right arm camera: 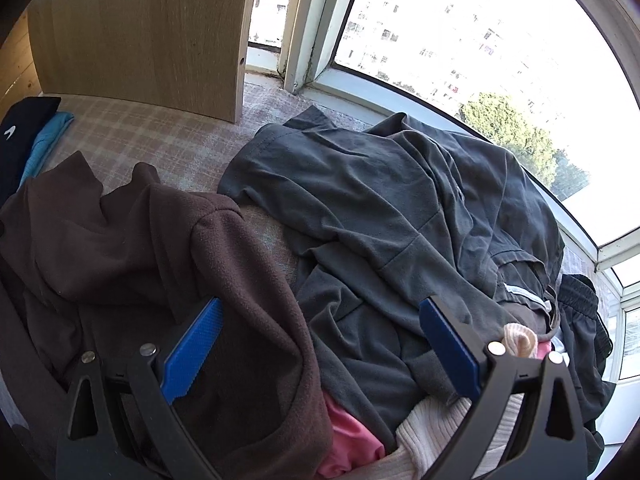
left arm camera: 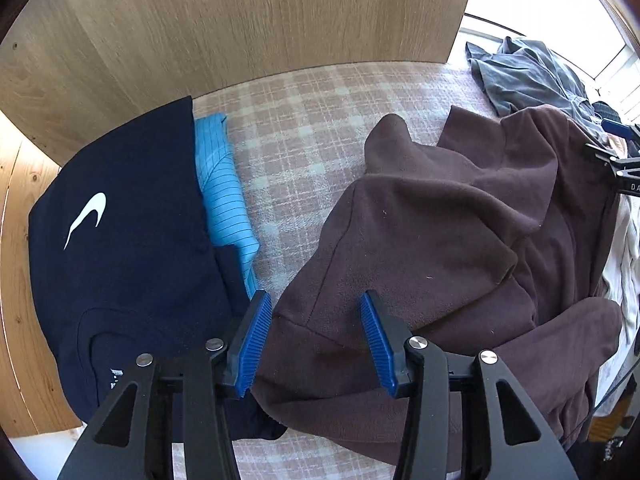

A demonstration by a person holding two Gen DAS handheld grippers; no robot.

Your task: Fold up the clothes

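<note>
A crumpled dark brown fleece [left arm camera: 440, 248] lies on the checked bed cover [left arm camera: 304, 128]; it also shows in the right wrist view [right arm camera: 152, 248]. My left gripper [left arm camera: 316, 300] is open, its blue pads [left arm camera: 252, 344] just above the fleece's near left edge. My right gripper [right arm camera: 320, 308] is open over the fleece's right edge and the grey garment [right arm camera: 380, 208] beside it. A folded navy top with a white swoosh [left arm camera: 120, 248] lies on a folded light blue garment [left arm camera: 224, 196] at the left.
A wooden panel [left arm camera: 240, 20] stands behind the bed. A pile of clothes at the right holds pink [right arm camera: 352, 440], white ribbed [right arm camera: 432, 432] and black [right arm camera: 584, 320] pieces. A window [right arm camera: 460, 20] runs along the far right. The right gripper's frame [left arm camera: 616, 168] shows at the right edge.
</note>
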